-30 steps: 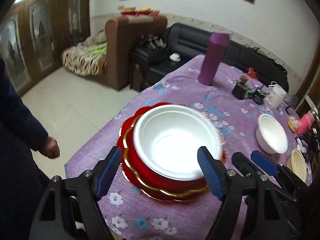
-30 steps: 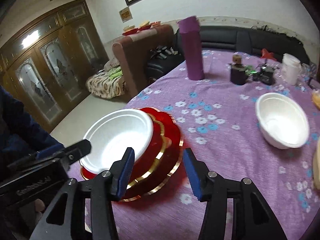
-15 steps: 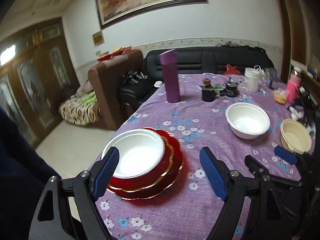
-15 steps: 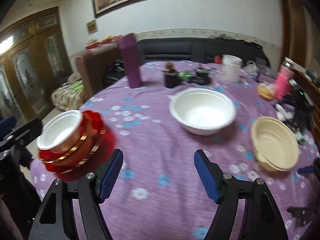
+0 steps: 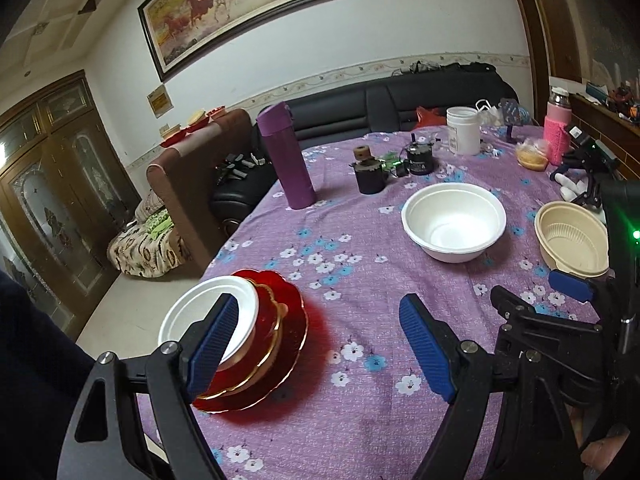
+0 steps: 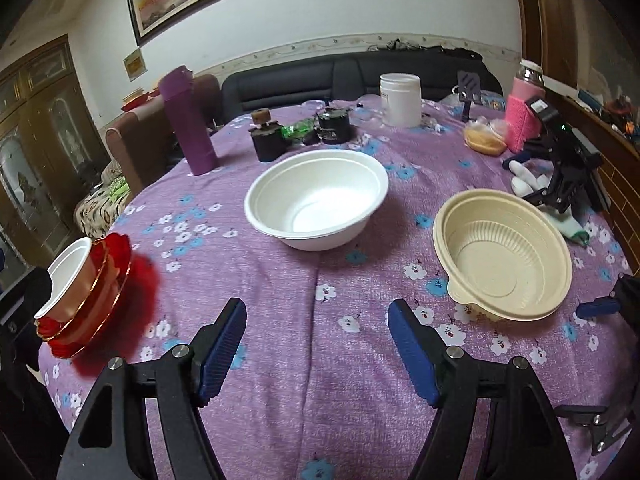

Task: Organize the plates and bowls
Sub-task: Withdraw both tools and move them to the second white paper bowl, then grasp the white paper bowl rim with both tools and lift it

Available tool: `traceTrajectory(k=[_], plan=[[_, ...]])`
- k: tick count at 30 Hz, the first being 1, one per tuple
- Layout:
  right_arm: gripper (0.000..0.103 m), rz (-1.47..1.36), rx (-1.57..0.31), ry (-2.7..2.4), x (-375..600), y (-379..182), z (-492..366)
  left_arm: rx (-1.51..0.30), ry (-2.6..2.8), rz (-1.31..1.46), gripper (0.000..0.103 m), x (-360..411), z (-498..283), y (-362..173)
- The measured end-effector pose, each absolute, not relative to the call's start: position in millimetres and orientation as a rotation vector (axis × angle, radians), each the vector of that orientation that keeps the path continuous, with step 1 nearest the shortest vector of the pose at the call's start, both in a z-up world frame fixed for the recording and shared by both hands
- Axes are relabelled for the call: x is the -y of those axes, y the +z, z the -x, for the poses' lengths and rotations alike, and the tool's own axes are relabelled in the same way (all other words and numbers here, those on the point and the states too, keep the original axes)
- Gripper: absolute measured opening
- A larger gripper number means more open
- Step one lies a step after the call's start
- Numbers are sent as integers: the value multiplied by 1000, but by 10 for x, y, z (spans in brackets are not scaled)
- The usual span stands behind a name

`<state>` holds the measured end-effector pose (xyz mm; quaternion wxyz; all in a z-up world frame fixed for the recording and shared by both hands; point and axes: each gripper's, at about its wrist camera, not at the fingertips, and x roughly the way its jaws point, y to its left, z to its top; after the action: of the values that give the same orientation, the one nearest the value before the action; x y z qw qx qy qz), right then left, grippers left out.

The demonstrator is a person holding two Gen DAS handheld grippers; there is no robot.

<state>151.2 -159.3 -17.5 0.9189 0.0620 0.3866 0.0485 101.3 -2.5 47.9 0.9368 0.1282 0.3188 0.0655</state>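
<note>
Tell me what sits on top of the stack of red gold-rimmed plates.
A small white foam bowl sits on the red gold-rimmed plates, and it looks empty. The left gripper's finger covers part of its rim.

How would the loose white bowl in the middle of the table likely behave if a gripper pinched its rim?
The white bowl looks like thin foam or pulp, so probably very light. Its thin rim may flex or dent under a pinch. Empty on the cloth, it would likely slide or tip if pushed.

White bowl (image 5: 208, 316) on red plates (image 5: 276, 344); white bowl (image 6: 316, 198), beige bowl (image 6: 502, 254) apart.
</note>
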Motion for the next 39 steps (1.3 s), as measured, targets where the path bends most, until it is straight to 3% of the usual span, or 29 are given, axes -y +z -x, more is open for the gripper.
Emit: traceTrajectory(k=[23, 39], plan=[[78, -298, -860, 64, 1777, -337, -2389, -767, 106, -239, 82, -33, -1631, 164], [78, -349, -837, 21, 1877, -469, -2908, -965, -69, 149, 82, -180, -2836, 164]])
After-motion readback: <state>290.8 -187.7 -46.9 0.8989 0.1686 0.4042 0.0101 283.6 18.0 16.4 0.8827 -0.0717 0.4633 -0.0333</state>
